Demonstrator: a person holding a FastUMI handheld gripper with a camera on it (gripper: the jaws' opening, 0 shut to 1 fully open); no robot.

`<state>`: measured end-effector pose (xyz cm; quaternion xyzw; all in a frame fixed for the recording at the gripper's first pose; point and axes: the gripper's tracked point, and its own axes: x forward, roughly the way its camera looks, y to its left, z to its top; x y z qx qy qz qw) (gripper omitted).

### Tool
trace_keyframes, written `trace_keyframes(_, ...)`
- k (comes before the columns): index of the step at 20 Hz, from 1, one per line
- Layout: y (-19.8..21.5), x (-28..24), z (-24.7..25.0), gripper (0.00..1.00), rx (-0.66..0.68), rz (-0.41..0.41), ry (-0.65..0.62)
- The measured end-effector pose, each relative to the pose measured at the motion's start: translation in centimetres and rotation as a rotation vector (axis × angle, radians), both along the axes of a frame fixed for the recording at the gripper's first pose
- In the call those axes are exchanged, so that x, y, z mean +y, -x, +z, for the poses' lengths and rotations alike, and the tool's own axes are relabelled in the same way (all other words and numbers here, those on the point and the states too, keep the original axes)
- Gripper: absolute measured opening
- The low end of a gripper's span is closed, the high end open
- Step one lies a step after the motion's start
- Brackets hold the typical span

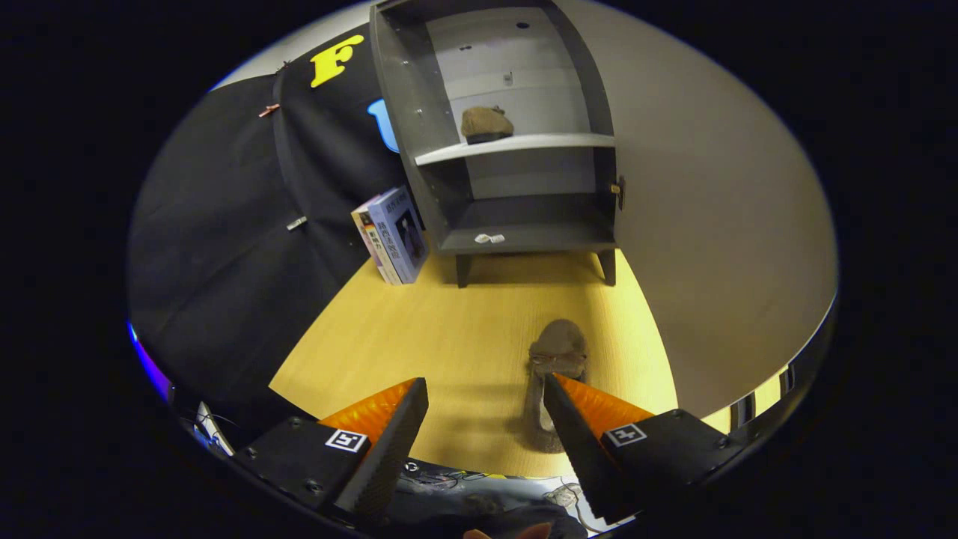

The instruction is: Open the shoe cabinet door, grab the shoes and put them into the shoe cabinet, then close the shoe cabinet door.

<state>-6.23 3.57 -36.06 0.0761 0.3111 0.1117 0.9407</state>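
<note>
our gripper (485,389) hangs with its fingers spread apart and holding nothing, the brown shoe (555,359) lying on the table (449,337) just ahead of the right finger, toward the table's right edge. it looks soft and light, so we would pinch its side wall near the opening. beyond stands the open cabinet (509,150), its door (711,224) swung right, another shoe (486,123) on the shelf.

Grey matt laminate shoe cabinet (516,150); brown suede-like soft shoe (555,359) on smooth pale wood-grain table (419,337); glossy paper-covered books (393,236); gripper (486,419) fingers spread apart.
</note>
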Motion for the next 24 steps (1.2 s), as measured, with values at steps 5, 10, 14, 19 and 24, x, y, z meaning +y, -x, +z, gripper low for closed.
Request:
trace_keyframes(5,-1.2,-1.1,-4.3,0.99,0.046,-0.055,0.02)
trace_keyframes(10,-2.7,-1.5,-8.2,0.96,0.093,-0.094,0.021)
trace_keyframes(14,-4.9,-0.7,-11.5,0.8,0.136,-0.098,0.021)
trace_keyframes(19,-7.5,0.0,-15.5,0.8,0.165,-0.177,0.023)
trace_keyframes(24,-11.7,-1.1,-17.4,0.58,0.092,-0.264,0.064)
